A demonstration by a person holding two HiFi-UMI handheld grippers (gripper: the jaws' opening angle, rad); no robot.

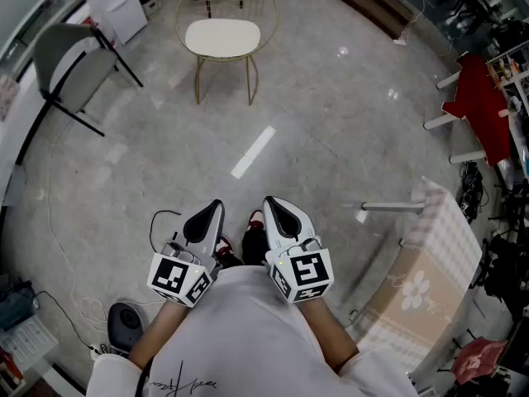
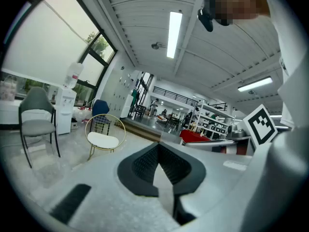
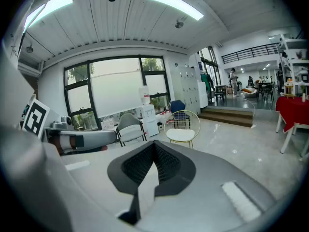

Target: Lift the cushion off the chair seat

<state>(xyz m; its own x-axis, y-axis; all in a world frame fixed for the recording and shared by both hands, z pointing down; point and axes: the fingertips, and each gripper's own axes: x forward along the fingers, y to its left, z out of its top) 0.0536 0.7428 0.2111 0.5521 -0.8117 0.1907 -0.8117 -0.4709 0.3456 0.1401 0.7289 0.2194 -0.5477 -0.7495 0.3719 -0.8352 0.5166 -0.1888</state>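
Two tools are held close against the person's body, side by side: the left hand-held gripper (image 1: pixel 212 208) and the right hand-held gripper (image 1: pixel 274 206). Both have their jaws pressed together with nothing in them. The white cushion (image 1: pixel 221 37) lies on the seat of a gold wire chair (image 1: pixel 197 77), well apart from them across the pale floor (image 1: pixel 331 122). A grey chair (image 1: pixel 70 56) stands nearby. The best approach is probably to walk up first, part the jaws, then pinch the cushion's near edge at two places so it rises level.
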